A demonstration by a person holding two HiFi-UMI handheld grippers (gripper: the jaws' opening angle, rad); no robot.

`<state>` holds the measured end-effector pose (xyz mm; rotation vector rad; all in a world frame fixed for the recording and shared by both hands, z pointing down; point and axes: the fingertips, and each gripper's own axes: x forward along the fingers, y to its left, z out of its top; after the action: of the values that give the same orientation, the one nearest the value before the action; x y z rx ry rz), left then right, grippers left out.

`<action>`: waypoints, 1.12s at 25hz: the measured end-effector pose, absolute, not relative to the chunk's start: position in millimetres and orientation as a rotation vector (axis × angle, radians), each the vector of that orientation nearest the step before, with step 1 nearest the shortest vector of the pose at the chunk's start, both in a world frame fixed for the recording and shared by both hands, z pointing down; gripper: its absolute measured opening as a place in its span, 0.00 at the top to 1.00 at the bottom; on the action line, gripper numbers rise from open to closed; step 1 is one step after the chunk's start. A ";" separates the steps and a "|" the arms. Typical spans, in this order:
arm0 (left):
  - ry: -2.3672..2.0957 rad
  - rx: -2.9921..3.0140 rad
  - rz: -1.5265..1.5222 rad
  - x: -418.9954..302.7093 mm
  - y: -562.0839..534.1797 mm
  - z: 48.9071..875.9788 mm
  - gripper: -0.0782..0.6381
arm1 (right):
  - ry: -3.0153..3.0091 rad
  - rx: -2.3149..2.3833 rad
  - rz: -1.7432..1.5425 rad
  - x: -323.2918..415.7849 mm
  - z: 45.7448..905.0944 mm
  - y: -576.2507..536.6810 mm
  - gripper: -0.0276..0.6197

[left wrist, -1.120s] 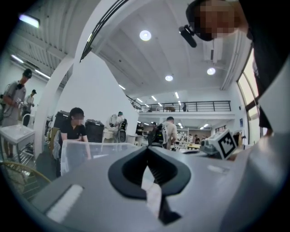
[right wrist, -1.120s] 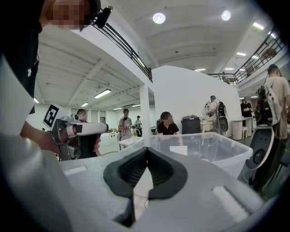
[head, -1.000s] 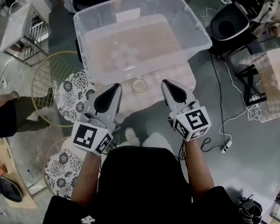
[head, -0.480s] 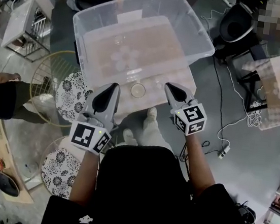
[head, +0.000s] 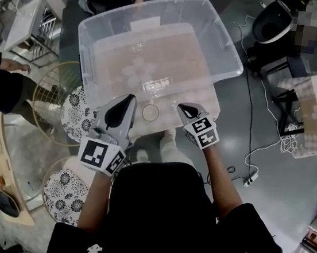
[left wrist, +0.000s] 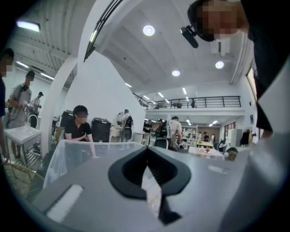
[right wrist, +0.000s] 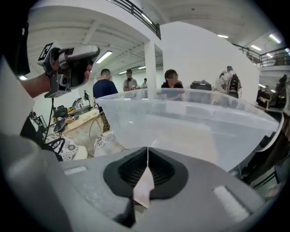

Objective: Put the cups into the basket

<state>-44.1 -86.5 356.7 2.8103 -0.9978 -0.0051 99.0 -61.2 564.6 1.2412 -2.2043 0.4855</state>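
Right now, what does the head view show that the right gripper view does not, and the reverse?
Only the head view: the cup standing on the table in front of the clear bin. Only the right gripper view: the seam where the right gripper jaws meet, with nothing between them. Both: the bin and the left gripper.

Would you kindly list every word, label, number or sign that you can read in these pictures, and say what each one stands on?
No text in these pictures can be read.
Left gripper: its cube bears only a black-and-white square pattern, with no letters or numbers.
Right gripper: its cube bears the same kind of pattern, with no letters or numbers.
White label on the clear bin: too small and blurred to read.
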 end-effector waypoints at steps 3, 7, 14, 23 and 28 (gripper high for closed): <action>-1.006 2.814 0.012 -34.3 -94.8 358.2 0.88 | -2.164 1.150 0.543 99.8 593.3 -63.6 0.92; -1.028 2.803 0.026 -24.0 -104.5 362.2 0.88 | -2.093 1.028 0.600 99.7 632.6 -63.3 0.82; -1.065 2.772 0.051 -17.8 -116.2 368.2 0.88 | -1.956 0.794 0.549 94.3 685.6 -61.5 0.71; -1.109 2.754 0.081 -20.1 -120.5 371.7 0.88 | -1.783 0.575 0.411 85.1 727.2 -64.0 0.70; -1.113 2.745 0.080 -20.5 -118.6 374.6 0.88 | -1.626 0.466 0.316 92.5 745.2 -60.1 0.77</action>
<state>-20.5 -118.6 374.6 2.7445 -1.1126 0.0796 92.5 -60.1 745.2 0.4664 -1.6263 0.3160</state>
